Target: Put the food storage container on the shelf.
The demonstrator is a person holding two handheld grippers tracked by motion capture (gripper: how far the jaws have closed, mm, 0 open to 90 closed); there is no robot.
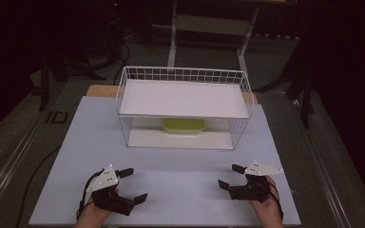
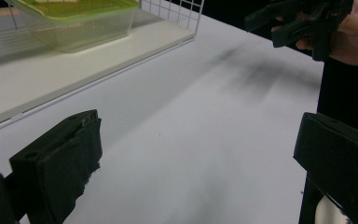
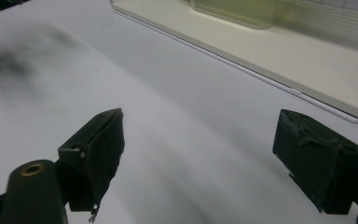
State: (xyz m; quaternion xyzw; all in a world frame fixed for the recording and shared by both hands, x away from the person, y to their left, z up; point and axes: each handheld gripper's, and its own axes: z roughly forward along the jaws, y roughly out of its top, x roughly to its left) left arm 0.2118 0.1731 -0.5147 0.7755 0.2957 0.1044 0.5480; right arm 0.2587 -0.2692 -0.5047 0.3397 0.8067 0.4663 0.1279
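Inside, the wire basket (image 1: 185, 75) holds a green-lidded container (image 1: 184, 126).

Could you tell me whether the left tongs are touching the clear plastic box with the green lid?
Apart. In the high view the left tongs sit open near the table's front edge, with bare table between them and the clear plastic box with the green lid in the rack.

One wire rack (image 1: 184, 75) is standing on the table (image 1: 171, 190), with one green-lidded container (image 1: 184, 125) sitting on its lower shelf. Two grippers, left gripper (image 1: 132, 184) and right gripper (image 1: 229, 175), are hovering nearer than the rack.
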